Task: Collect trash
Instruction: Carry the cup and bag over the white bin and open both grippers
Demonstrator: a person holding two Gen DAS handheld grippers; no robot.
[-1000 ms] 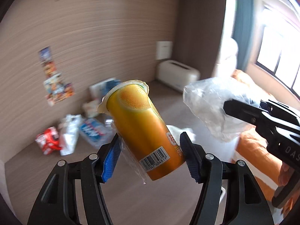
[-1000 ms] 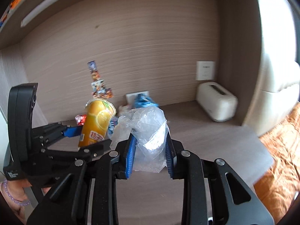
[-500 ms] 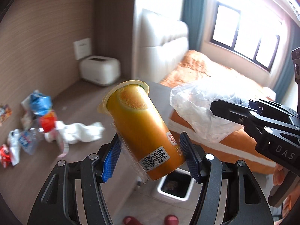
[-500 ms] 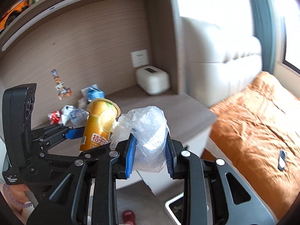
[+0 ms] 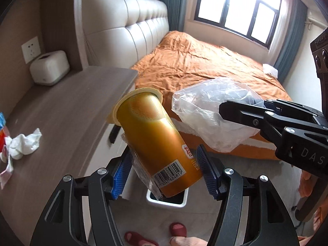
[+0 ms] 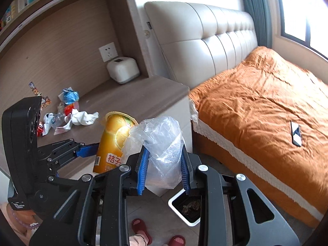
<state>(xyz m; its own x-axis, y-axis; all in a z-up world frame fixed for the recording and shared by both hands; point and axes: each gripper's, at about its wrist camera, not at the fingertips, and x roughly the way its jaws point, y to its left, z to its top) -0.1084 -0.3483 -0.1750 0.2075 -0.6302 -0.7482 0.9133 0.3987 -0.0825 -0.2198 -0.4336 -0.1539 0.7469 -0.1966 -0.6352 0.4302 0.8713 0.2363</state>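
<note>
An orange juice cup (image 5: pixel 155 143) with a barcode label is clamped between the blue pads of my left gripper (image 5: pixel 164 170), tilted with its rim up and to the left. It also shows in the right wrist view as the orange cup (image 6: pixel 111 139). My right gripper (image 6: pixel 164 168) is shut on a crumpled clear plastic bag (image 6: pixel 162 143), seen from the left wrist as the clear bag (image 5: pixel 207 119). A white square trash bin (image 6: pixel 188 207) with dark contents stands on the floor just below both grippers; the cup covers most of the bin (image 5: pixel 174 202) in the left wrist view.
Wrappers and a white tissue (image 6: pixel 82 119) lie on the wooden desk (image 6: pixel 131 100), with a white box (image 6: pixel 123 71) at its back. An orange bed (image 6: pixel 256 102) with a phone (image 6: pixel 296 133) fills the right. A person's red slippers (image 6: pixel 141 229) stand beside the bin.
Both grippers have swung away from the desk wall toward the bed and tipped downward, still holding the cup and the bag. The floor bin and the slippers have come into view.
</note>
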